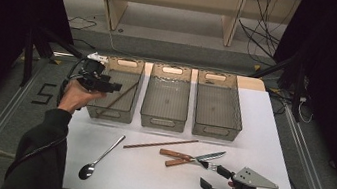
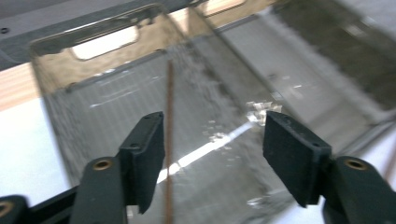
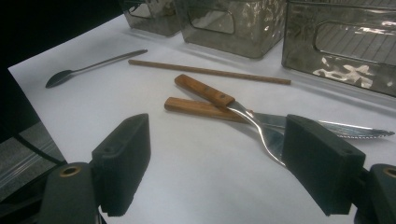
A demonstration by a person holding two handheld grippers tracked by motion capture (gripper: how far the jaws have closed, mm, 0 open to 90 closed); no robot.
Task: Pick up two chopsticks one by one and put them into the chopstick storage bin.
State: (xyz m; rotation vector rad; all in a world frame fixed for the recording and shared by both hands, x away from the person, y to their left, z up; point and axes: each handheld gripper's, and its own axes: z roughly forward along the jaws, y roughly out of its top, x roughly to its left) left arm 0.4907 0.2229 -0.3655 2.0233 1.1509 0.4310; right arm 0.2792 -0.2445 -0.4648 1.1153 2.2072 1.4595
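Left gripper (image 1: 107,85) over the left bin (image 1: 132,71) — jaws apart.
A chopstick (image 2: 169,140) stands beside one pad, inside the bin; right gripper (image 3: 219,163) — open — faces fork (image 3: 219,100) and knife (image 3: 280,120).

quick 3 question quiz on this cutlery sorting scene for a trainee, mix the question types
1. True or false: the left hand-held gripper is clamped on the chopstick in the left bin.
2. Which item lies nearest the table's left edge? A spoon B knife C fork
3. Fill in: the fork's handle lies ____ the knife's handle.

Key
1. False: its jaws stand open; the chopstick lies in the bin.
2. A, the spoon.
3. Across: fork over knife, in front of the open right hand-held gripper. A second chopstick lies beside them.
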